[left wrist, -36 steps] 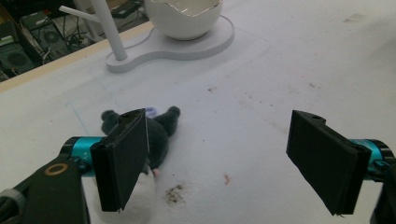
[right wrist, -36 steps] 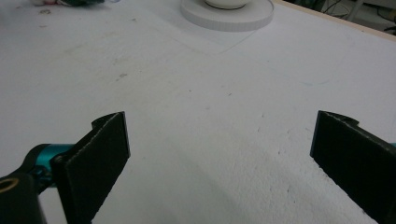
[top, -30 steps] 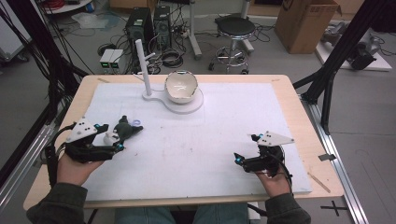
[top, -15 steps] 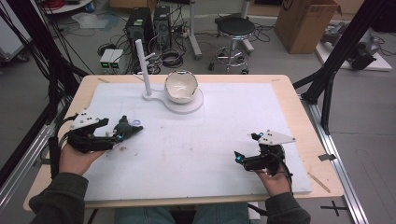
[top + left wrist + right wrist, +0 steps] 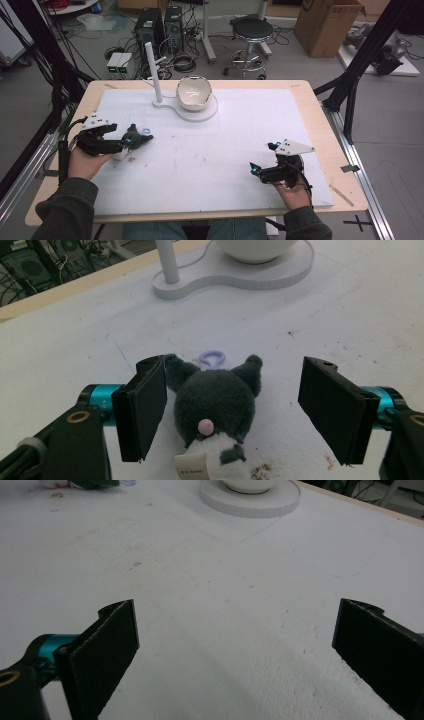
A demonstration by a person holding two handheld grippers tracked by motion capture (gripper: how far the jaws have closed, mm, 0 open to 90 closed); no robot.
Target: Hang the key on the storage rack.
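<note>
Counter (image 5: 300, 115) under a white sheet carries a white stand (image 5: 197, 111) with a bowl (image 5: 194, 92) at the far side. Left gripper (image 5: 232, 405) has just been closing, its fingers (image 5: 145, 407) straddling a dark plush toy (image 5: 216, 407) with one pad at its ear, the other apart. Right gripper (image 5: 235, 655) rests wide open on bare sheet.

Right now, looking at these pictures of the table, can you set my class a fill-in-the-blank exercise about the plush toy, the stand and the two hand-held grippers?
1. The dark grey plush toy lies between the jaws of the ____ hand-held gripper.
2. The loop on the toy's head is coloured ____.
3. The white bowl rests on a white ____ with an upright post.
4. The jaws of the right hand-held gripper are ____, with nothing between them.

Missing words: left; lilac; stand; open
</note>
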